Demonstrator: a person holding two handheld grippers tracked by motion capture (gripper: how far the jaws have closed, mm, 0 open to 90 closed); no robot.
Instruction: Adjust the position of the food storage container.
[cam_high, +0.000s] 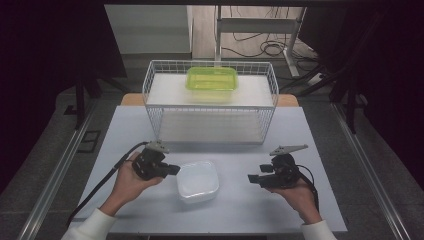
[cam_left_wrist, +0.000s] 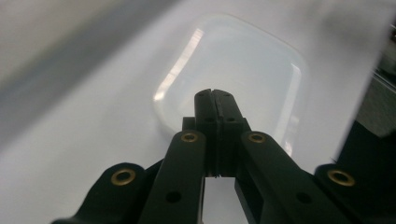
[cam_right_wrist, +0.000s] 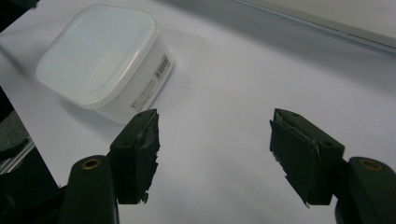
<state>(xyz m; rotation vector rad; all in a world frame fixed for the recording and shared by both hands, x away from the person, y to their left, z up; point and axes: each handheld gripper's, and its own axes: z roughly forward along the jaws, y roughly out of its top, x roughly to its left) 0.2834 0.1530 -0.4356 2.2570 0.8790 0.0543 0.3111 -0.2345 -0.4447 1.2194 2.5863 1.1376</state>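
A translucent white lidded container (cam_high: 198, 181) sits on the white table, near the front middle. My left gripper (cam_high: 174, 170) is just at its left edge, jaws pressed together with nothing between them; in the left gripper view the shut tips (cam_left_wrist: 214, 95) hover over the container's lid (cam_left_wrist: 233, 74). My right gripper (cam_high: 252, 178) rests to the container's right, apart from it, pointing at it. Its jaws stand open and empty (cam_right_wrist: 215, 140), with the container (cam_right_wrist: 100, 56) at upper left of that view. A green lidded container (cam_high: 212, 80) sits on top of the wire rack (cam_high: 210, 100).
The white wire rack (cam_high: 150, 95) stands at the back middle of the table, with a lower shelf (cam_high: 210, 127) open to the front. Cables trail from both grippers toward the table's front edge. Dark floor and metal rails flank the table.
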